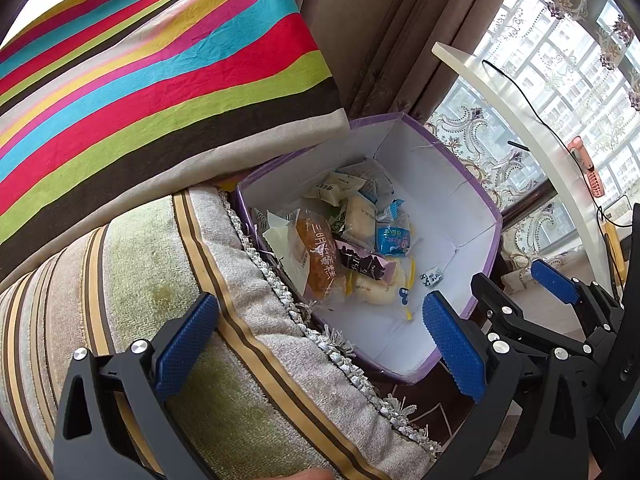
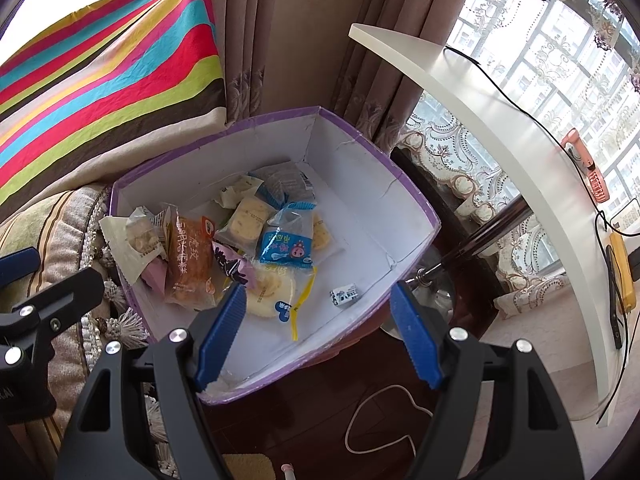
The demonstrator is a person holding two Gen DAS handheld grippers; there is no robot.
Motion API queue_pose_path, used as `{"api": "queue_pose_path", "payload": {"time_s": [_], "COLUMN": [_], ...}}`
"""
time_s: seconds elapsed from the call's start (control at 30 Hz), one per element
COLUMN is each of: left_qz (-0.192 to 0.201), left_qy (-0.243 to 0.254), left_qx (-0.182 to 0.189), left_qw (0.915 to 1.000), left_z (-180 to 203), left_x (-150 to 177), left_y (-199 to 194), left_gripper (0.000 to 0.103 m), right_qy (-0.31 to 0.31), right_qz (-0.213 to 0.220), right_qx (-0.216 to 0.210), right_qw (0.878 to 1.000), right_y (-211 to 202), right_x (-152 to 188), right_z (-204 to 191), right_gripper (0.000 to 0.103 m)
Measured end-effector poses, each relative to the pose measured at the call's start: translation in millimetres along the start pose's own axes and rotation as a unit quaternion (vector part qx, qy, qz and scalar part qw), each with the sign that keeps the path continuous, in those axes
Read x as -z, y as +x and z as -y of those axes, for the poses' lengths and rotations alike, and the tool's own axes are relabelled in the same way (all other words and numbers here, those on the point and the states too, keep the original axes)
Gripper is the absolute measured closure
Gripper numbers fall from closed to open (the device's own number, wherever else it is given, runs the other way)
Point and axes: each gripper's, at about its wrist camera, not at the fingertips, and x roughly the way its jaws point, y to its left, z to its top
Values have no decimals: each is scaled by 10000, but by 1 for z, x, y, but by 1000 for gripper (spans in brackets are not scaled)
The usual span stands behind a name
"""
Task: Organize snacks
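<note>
A purple box with a white inside (image 1: 476, 216) (image 2: 400, 216) stands on the floor beside the sofa. It holds several wrapped snacks: an orange cake packet (image 1: 316, 260) (image 2: 190, 260), a blue-white packet (image 1: 394, 236) (image 2: 286, 246), pale yellow cakes (image 2: 250, 218) and a small blue-white candy (image 1: 432, 277) (image 2: 344, 294). My left gripper (image 1: 320, 344) is open and empty, above the sofa's edge and the box's near corner. My right gripper (image 2: 320, 336) is open and empty above the box's near wall; it also shows in the left wrist view (image 1: 556, 280).
A striped sofa arm (image 1: 140, 280) with a tasselled fringe lies left of the box. A bright striped cushion (image 1: 160, 72) (image 2: 104, 72) rests above it. A curved white table (image 2: 500, 128) with cables stands to the right, curtains and a window behind. A white cord (image 2: 384, 420) lies on the dark floor.
</note>
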Motion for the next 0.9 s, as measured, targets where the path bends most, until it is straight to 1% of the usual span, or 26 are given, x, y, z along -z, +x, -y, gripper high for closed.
{"api": "queue_pose_path", "payload": {"time_s": [0.4,0.47,0.57,0.9], "left_qz": [12,22,72,32], "left_qy": [-74,-143,-84,-122], "left_qx": [-44,-111,-229,-251], "left_qw": [10000,9998,9997,9996], "left_z": [-2,-2,2,5], "left_x": [-1,-1,0,-2], "left_y": [2,2,3,5], "left_gripper": [4,4,4,4], "right_qy": [-4,-9,-11,-19], "right_qz": [-9,-16,-26,-59], "right_qx": [-9,-7,-15,-28], "right_qw": [10000,10000,10000,10000], "right_y": [0,1,1,3], "right_x": [2,2,3,3], "right_z": [-1,-1,-2,-3], "right_gripper": [29,29,29,29]}}
